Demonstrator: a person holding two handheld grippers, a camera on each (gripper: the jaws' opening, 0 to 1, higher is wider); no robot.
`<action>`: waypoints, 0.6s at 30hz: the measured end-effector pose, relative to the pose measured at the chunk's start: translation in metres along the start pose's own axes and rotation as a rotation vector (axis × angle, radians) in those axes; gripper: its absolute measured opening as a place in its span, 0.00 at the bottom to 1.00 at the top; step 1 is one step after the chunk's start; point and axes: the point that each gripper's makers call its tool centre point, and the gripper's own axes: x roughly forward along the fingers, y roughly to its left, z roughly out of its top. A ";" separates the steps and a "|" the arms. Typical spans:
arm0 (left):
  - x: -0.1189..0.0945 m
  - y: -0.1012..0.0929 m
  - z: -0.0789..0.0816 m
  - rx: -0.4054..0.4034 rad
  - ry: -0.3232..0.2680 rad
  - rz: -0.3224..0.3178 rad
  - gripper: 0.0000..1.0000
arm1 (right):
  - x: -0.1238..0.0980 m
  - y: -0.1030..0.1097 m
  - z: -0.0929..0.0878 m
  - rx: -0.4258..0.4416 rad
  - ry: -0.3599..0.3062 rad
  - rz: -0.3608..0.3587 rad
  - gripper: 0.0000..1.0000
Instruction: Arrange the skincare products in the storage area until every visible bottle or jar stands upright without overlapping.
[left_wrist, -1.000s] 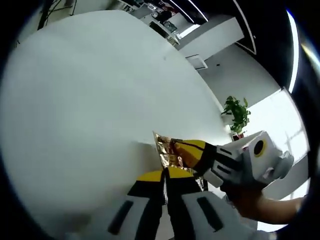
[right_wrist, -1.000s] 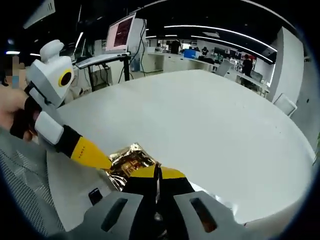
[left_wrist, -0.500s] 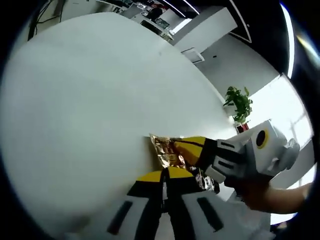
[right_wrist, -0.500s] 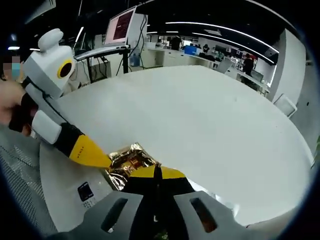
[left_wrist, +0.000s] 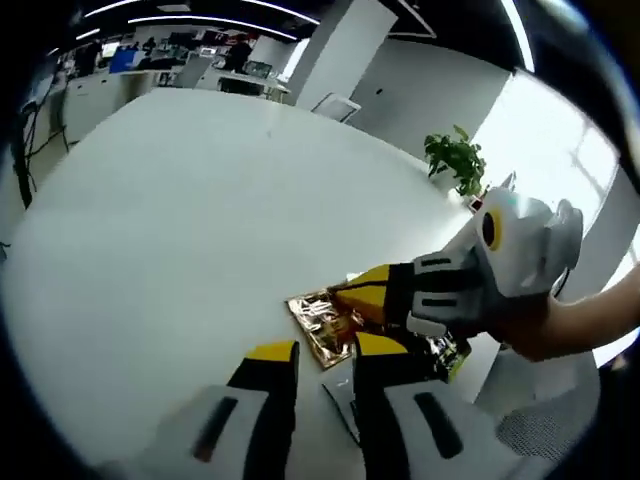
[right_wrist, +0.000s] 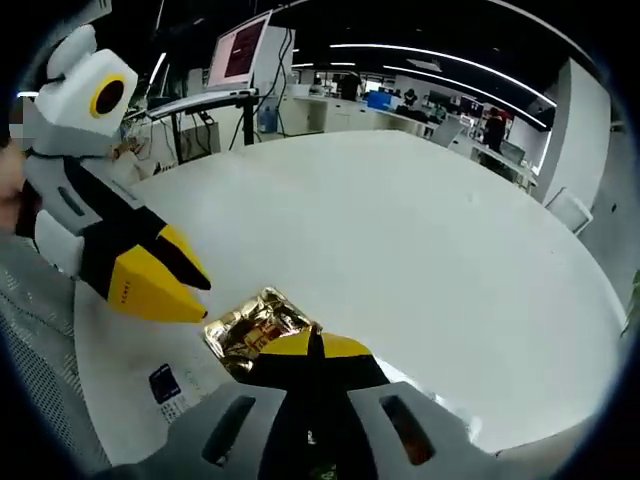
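A crumpled gold foil packet (left_wrist: 318, 325) lies low over the white table (left_wrist: 180, 220). In the left gripper view my left gripper (left_wrist: 325, 350) stands open just short of the packet, with nothing between its yellow fingertips. My right gripper (left_wrist: 348, 295) comes in from the right, shut on the packet's far edge. In the right gripper view the right gripper (right_wrist: 312, 340) is shut on the gold packet (right_wrist: 245, 325). The left gripper (right_wrist: 205, 300) hangs at the left with its jaws apart, clear of the foil.
A white printed card (right_wrist: 165, 385) lies on the table (right_wrist: 420, 230) beside the packet. A potted plant (left_wrist: 455, 160) stands beyond the table's far edge. A monitor (right_wrist: 240, 55) on a stand is behind the table. A person's hand (left_wrist: 570, 320) holds the right gripper.
My left gripper has opened, let go of the gold packet and drawn back a little. The right gripper stays shut on the packet. The left gripper view has swung round.
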 end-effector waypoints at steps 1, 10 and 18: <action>0.002 -0.003 0.003 0.047 0.001 -0.006 0.16 | 0.001 0.001 0.000 0.000 0.001 0.001 0.01; 0.040 -0.006 0.001 0.447 0.073 0.004 0.20 | 0.001 0.000 -0.001 -0.008 0.003 0.001 0.01; 0.045 0.009 -0.007 0.517 0.115 0.046 0.22 | 0.001 0.000 -0.001 -0.004 0.003 0.004 0.01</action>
